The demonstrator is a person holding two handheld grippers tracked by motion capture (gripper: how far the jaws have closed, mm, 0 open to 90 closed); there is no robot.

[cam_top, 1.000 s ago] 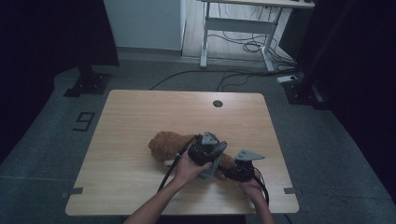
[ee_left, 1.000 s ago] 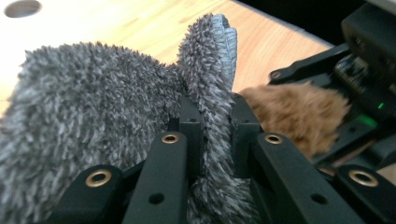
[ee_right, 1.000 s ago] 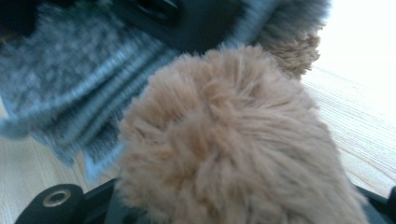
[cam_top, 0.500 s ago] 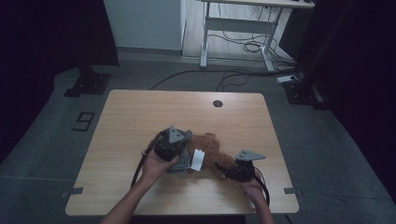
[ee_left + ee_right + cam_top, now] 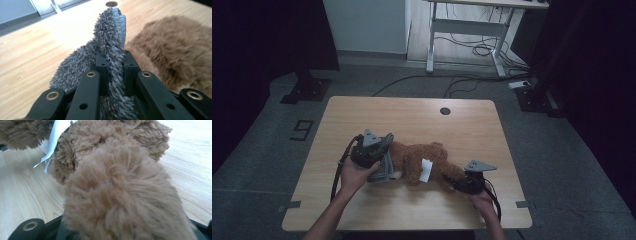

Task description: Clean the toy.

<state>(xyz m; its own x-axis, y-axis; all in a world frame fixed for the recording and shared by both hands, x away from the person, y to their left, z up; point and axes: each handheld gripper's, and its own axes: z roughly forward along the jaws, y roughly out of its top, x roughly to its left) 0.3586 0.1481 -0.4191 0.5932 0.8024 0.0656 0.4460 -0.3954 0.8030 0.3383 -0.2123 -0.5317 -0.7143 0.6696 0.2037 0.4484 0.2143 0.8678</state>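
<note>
Brown plush toy [image 5: 424,162] lying mid-surface [image 5: 412,115], long axis left-right; left hand-held gripper [image 5: 379,150] pinching grey fuzzy fabric [image 5: 110,47] at its left end, right hand-held gripper [image 5: 457,186] clamping its near-right limb, so pull runs leftward.

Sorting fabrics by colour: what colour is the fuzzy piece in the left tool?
Grey fuzzy piece, clearest in the left gripper view.

You see a brown plush toy [image 5: 422,162] lying stretched across the desk [image 5: 412,115], its grey fuzzy garment [image 5: 110,50] pulled off one end.
</note>
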